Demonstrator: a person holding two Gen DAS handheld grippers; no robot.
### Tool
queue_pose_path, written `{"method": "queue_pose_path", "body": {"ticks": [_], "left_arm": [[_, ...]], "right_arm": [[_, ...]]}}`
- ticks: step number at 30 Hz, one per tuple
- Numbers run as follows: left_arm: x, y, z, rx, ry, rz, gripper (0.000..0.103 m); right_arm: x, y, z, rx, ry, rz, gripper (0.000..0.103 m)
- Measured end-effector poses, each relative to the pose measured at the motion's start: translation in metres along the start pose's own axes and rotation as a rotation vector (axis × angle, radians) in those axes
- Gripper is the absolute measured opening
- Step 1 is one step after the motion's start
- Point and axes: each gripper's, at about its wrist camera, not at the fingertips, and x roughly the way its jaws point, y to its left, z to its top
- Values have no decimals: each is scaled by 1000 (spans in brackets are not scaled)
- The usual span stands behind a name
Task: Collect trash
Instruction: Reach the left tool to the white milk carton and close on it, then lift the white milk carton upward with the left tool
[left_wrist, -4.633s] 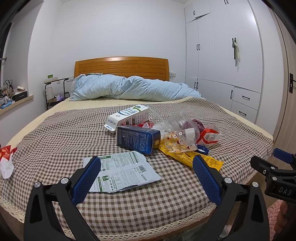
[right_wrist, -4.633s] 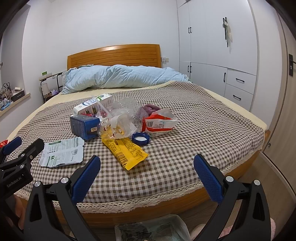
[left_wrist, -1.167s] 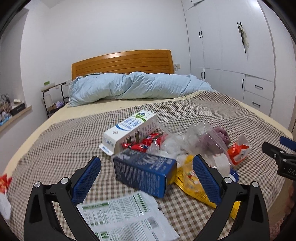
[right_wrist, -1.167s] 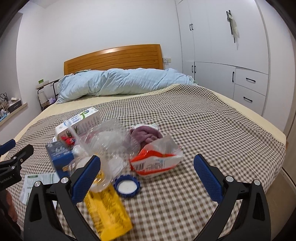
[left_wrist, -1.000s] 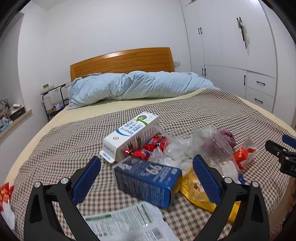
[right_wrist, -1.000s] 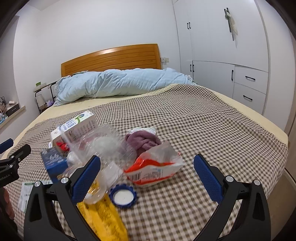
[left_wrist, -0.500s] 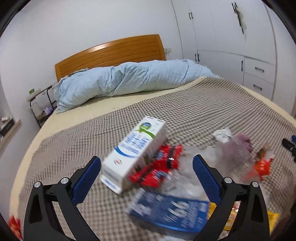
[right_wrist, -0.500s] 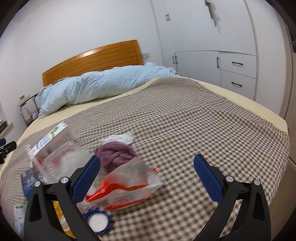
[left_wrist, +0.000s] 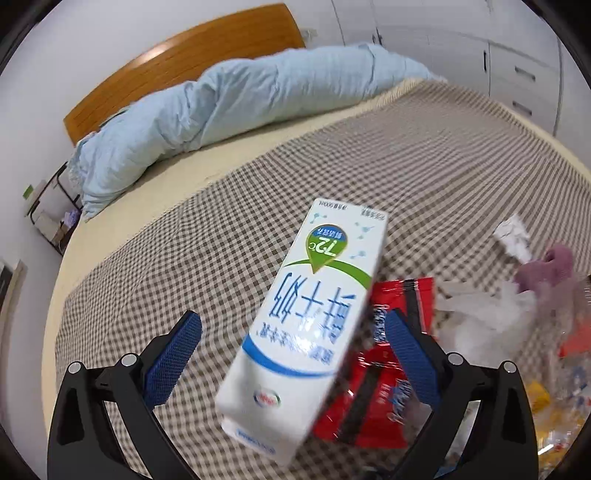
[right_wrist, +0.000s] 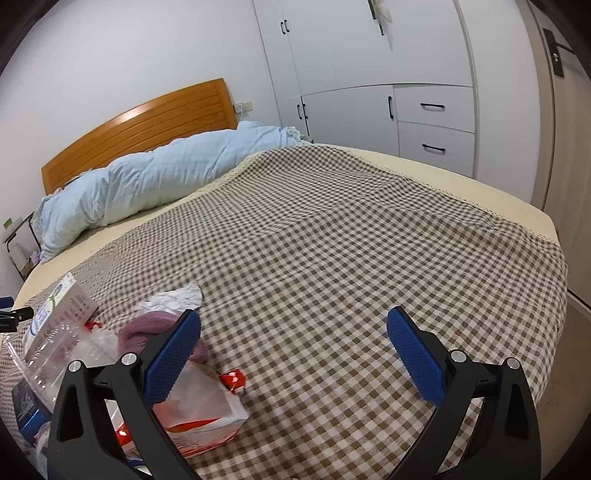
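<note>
Left gripper (left_wrist: 291, 354) has closed in on the milk carton (left_wrist: 310, 325); nothing gripped yet.
Jaws apart, carton now between them; right gripper (right_wrist: 291, 354) likewise spread, orange-white wrapper (right_wrist: 199, 413) beneath its left jaw. Pickup appears imminent.

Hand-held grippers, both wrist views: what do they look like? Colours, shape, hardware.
Both match. The left hand-held gripper and right hand-held gripper each have two black, angular, V-spread plastic arms with silver screws or rivets near the knuckles. The fingers carry long blue pads with a fine cross-hatched grip texture. No cables, markings, hands or sleeves show in either view.
</note>
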Motion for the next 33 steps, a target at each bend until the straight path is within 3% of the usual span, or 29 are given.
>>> {"method": "queue_pose_path", "body": {"ticks": [6,14,17,23,33], "left_arm": [[42,0,17,55,135,-100,96],[91,-10,12,102,268,-116,96],[103,-15,10,64,286,-134,88],[84,-16,7,8,216,-87,80],[1,-16,6,-160,9,100,77]], "right_arm": [[7,-2,-1,-1,7,-16,97],[12,-1,-2,-12,15,-22,97],[11,-1,-2,-13,16,-22,97],[8,-2,-2,-10,16,-16,97],[-8,-10,-3,4,10,15,97]]}}
